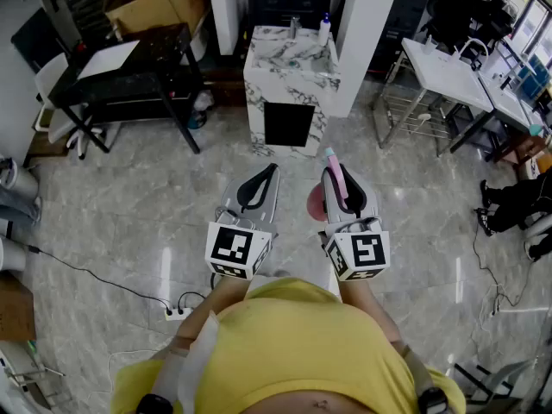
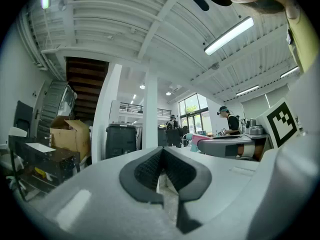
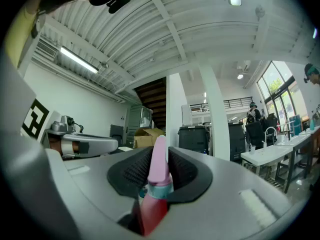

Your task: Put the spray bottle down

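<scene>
- Your right gripper's (image 3: 160, 152) ribbed pads (image 3: 134, 170) are clamped on the spray bottle (image 3: 159, 170). The pale pink top stands up between them, and the teal collar sits at their lower edge.
- The bottle's red body (image 1: 316, 203) hangs below the jaws on the inner side of the right gripper (image 1: 338, 171). It is held in the air over the grey tiled floor (image 1: 129, 214) and touches no surface.
- Your left gripper's (image 2: 161, 157) pads are pressed together with nothing between them.
- In the head view the left gripper (image 1: 272, 169) and the right one lie level and side by side, just apart, both pointing away from you. Their marker cubes (image 1: 235, 248) sit nearest your yellow shirt (image 1: 293, 343).
- Straight ahead of the jaws stands a marble-patterned counter (image 1: 297, 76), well apart from them.
- A black table (image 1: 138, 72) is off to the left, a white table (image 1: 448, 72) to the right, and a power strip (image 1: 177, 313) lies on the floor by your left side.
</scene>
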The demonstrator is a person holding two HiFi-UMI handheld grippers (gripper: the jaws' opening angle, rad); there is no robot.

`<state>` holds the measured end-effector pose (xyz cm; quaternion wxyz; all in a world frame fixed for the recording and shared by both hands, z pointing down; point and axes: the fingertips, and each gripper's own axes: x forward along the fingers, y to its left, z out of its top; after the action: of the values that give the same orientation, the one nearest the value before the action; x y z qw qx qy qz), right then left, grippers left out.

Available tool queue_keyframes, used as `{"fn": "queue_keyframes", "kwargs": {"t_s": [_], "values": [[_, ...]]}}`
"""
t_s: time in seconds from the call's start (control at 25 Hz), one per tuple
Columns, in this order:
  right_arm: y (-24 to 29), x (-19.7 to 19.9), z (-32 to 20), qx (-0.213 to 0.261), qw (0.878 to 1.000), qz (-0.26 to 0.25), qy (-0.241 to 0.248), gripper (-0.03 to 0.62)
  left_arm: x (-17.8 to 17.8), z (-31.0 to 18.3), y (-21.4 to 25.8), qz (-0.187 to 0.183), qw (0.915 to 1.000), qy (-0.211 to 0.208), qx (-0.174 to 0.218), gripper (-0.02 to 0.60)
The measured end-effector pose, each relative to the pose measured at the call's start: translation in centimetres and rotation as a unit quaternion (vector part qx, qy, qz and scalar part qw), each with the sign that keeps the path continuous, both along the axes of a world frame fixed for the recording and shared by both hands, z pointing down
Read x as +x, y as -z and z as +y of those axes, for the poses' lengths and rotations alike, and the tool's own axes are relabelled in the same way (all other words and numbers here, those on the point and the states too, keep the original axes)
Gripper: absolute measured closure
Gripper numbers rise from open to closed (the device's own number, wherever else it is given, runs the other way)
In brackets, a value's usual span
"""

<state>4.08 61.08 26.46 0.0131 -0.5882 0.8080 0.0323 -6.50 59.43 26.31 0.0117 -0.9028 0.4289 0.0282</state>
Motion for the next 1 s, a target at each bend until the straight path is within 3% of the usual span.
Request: {"fn": "queue_keyframes", "kwargs": {"t_s": [0.6, 0.8, 1.0], "values": [[-1.4, 1.9, -5.4, -0.008, 1.0, -0.017, 0.009, 0.502, 1.8, -5.2, -2.3, 0.005, 0.9997, 0.001, -0.024, 0.577], [-2.8, 1.9, -10.3, -0.017, 1.0, -0.015, 0.006, 0.502, 1.6, -10.2, -3.6, 0.012, 0.9994, 0.0, -0.031, 0.577], [-3.3, 2.2, -18.4, -0.019, 1.0, -0.014, 0.001, 0.502, 1.9, -18.2, -3.6, 0.012, 0.9997, -0.005, -0.02, 0.577]]}}
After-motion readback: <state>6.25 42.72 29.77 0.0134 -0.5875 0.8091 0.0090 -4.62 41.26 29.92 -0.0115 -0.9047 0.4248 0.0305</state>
